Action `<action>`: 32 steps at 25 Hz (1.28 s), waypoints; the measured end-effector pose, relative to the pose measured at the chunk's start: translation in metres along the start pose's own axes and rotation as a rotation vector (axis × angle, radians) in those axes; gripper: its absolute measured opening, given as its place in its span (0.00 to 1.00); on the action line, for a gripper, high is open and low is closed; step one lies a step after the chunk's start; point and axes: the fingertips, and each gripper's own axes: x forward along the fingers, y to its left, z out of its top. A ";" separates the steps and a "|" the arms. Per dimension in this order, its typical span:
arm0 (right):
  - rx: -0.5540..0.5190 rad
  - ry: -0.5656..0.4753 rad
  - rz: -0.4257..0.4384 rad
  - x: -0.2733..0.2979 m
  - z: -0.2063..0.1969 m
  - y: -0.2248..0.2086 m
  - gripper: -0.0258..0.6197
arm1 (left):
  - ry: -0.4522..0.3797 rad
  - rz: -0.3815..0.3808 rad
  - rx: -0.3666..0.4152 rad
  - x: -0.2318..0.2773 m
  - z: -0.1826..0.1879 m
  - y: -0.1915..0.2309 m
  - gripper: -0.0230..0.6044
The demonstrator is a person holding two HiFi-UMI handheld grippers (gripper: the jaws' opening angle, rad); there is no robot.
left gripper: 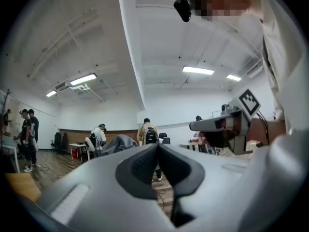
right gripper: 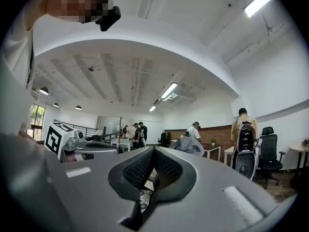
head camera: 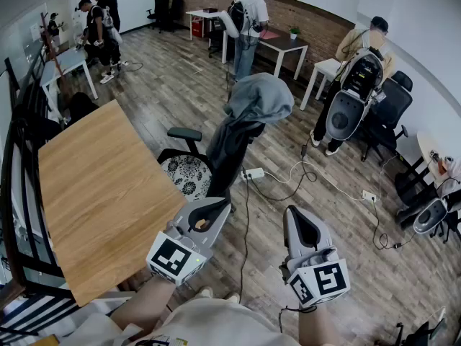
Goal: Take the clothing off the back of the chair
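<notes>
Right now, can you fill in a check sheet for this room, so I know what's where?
Surface: wooden table, bare top.
Job's things: grey clothing draped over the back of the chair, untouched.
Clutter: nothing seen.
Grippers: left gripper and right gripper, jaws shut, empty, short of the chair.
Cables: white cable and power strip on the floor by the chair.
Surroundings: people at desks, brick wall.

The grey left gripper point(head camera: 222, 202) and right gripper point(head camera: 291, 212) have black pads point(right gripper: 137, 170) and black-and-white marker cubes point(head camera: 173, 258).
</notes>
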 end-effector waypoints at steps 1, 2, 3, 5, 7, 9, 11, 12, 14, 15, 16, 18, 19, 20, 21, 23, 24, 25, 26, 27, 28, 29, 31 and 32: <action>-0.001 0.001 0.000 0.001 -0.001 0.000 0.04 | 0.003 -0.003 0.010 0.000 -0.001 0.000 0.04; -0.002 0.002 0.000 0.001 -0.001 -0.001 0.04 | 0.005 -0.006 0.015 0.001 -0.002 0.000 0.04; -0.003 0.003 0.001 0.001 -0.001 -0.001 0.04 | 0.006 -0.007 0.011 0.002 -0.003 -0.001 0.04; -0.010 0.000 0.005 0.002 -0.002 -0.001 0.04 | 0.003 -0.007 -0.007 0.003 -0.001 -0.001 0.04; -0.026 -0.006 0.007 0.003 -0.001 0.000 0.04 | 0.000 -0.008 -0.005 0.006 -0.001 -0.001 0.04; -0.028 -0.009 0.008 0.003 -0.001 0.001 0.04 | -0.001 -0.008 0.009 0.007 -0.001 0.000 0.04; -0.018 -0.008 0.002 0.003 -0.002 0.001 0.04 | 0.001 -0.010 0.017 0.006 -0.003 0.000 0.04; -0.013 -0.006 -0.004 0.003 -0.004 0.000 0.04 | 0.004 -0.011 0.014 0.005 -0.004 0.000 0.04; -0.007 0.000 -0.016 0.002 -0.007 -0.002 0.04 | 0.010 -0.013 0.005 0.005 -0.006 -0.002 0.04; -0.005 0.003 -0.020 0.001 -0.008 -0.004 0.04 | 0.014 -0.014 0.007 0.005 -0.007 -0.002 0.04; -0.005 0.006 -0.023 0.001 -0.009 -0.005 0.04 | 0.019 -0.015 0.009 0.005 -0.008 -0.003 0.04; -0.012 0.010 -0.026 0.000 -0.009 -0.008 0.04 | 0.021 -0.020 0.011 0.005 -0.007 -0.005 0.04; -0.014 0.011 -0.028 -0.001 -0.009 -0.009 0.04 | 0.016 -0.024 0.014 0.006 -0.006 -0.006 0.04; -0.014 0.012 -0.029 -0.001 -0.009 -0.010 0.04 | 0.009 -0.028 0.019 0.007 -0.005 -0.008 0.04; -0.014 0.012 -0.029 -0.001 -0.010 -0.011 0.04 | 0.004 -0.030 0.022 0.008 -0.004 -0.009 0.04; -0.011 0.013 -0.029 -0.002 -0.011 -0.012 0.04 | 0.016 -0.023 0.018 0.009 -0.005 -0.010 0.04; -0.010 0.014 -0.027 -0.001 -0.012 -0.013 0.04 | 0.025 -0.020 0.016 0.010 -0.006 -0.010 0.04; -0.008 0.015 -0.026 -0.001 -0.013 -0.014 0.04 | 0.030 -0.020 0.016 0.010 -0.007 -0.011 0.04; -0.007 0.017 -0.024 -0.001 -0.014 -0.015 0.04 | 0.031 -0.020 0.016 0.011 -0.007 -0.011 0.04; -0.005 0.019 -0.022 -0.002 -0.014 -0.016 0.04 | 0.028 -0.021 0.017 0.012 -0.006 -0.013 0.04; -0.002 0.022 -0.021 -0.003 -0.015 -0.017 0.04 | 0.027 -0.021 0.017 0.013 -0.005 -0.014 0.04; 0.000 0.024 -0.020 -0.004 -0.016 -0.018 0.04 | 0.029 -0.019 0.013 0.013 -0.005 -0.016 0.04; 0.004 0.027 -0.017 -0.007 -0.018 -0.020 0.04 | 0.034 -0.014 0.005 0.014 -0.004 -0.019 0.04; 0.006 0.028 -0.015 -0.008 -0.019 -0.022 0.04 | 0.034 -0.012 0.011 0.014 -0.004 -0.021 0.04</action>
